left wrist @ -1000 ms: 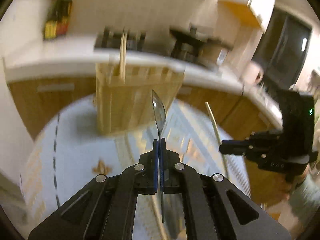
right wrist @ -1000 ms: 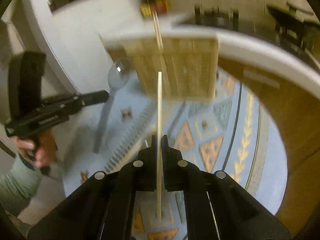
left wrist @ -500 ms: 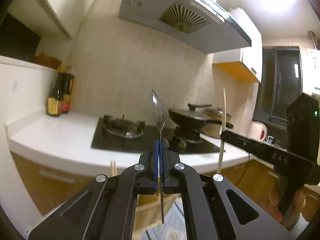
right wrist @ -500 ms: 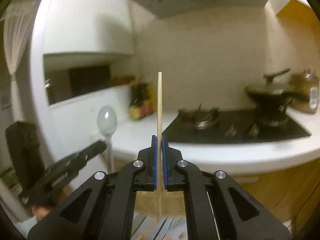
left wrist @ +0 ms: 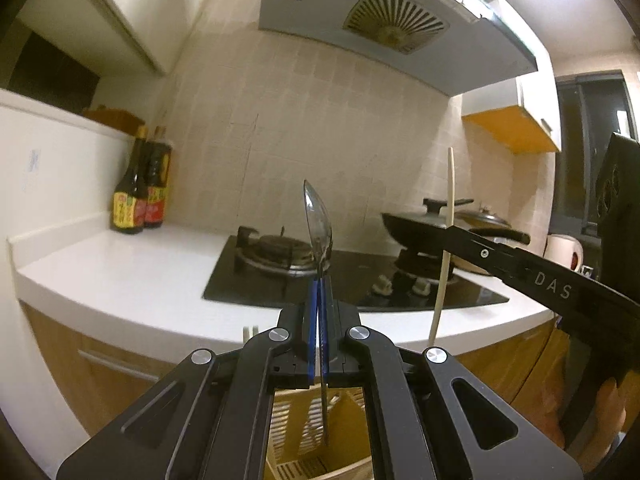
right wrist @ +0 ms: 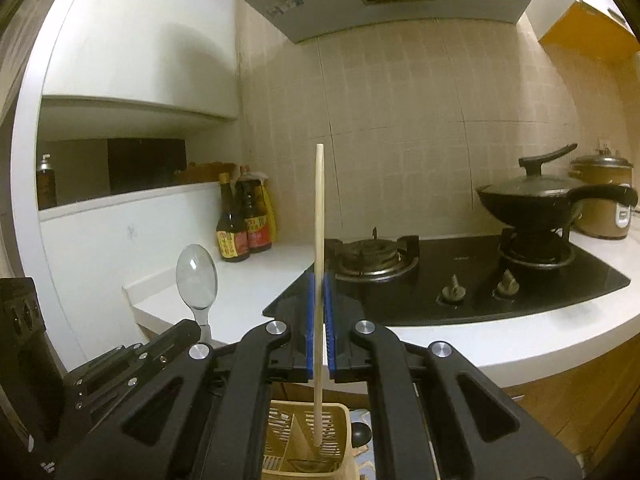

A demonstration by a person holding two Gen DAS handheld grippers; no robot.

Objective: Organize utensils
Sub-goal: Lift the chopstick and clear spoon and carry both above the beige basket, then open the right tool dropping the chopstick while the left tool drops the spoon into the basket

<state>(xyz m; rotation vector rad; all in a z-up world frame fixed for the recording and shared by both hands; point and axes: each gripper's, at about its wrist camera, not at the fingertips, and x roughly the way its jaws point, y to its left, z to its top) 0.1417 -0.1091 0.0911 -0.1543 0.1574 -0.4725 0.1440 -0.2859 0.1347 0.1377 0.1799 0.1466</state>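
Utensils are in the air at this moment, one in each gripper, both poised above a slatted utensil holder (right wrist: 304, 436). A clear plastic spoon (left wrist: 318, 220) stands upright, bowl at the top, its handle pinched between the closed blue pads of the left gripper (left wrist: 319, 344); the handle's lower end hangs over the holder's open top. A single pale wooden chopstick (right wrist: 319, 280) stands almost vertical, clamped between the closed pads of the right gripper (right wrist: 319, 340), with its lower tip just inside or just above one of the holder's divided compartments; which one cannot be told. The two grippers sit side by side, near each other, each visible in the other's camera.

Behind them runs a white kitchen counter (left wrist: 120, 264) with a black gas hob (right wrist: 460, 280), a lidded black wok (right wrist: 532, 196), two dark sauce bottles (right wrist: 244, 224), a tiled wall and a range hood (left wrist: 380, 28).

The step in hand appears to be the drop-off: both utensils are carried and aligned over the holder, not yet released. The next move likely calls for lowering each piece straight down into a compartment, keeping it vertical so the tip clears the divider, then opening the pads.
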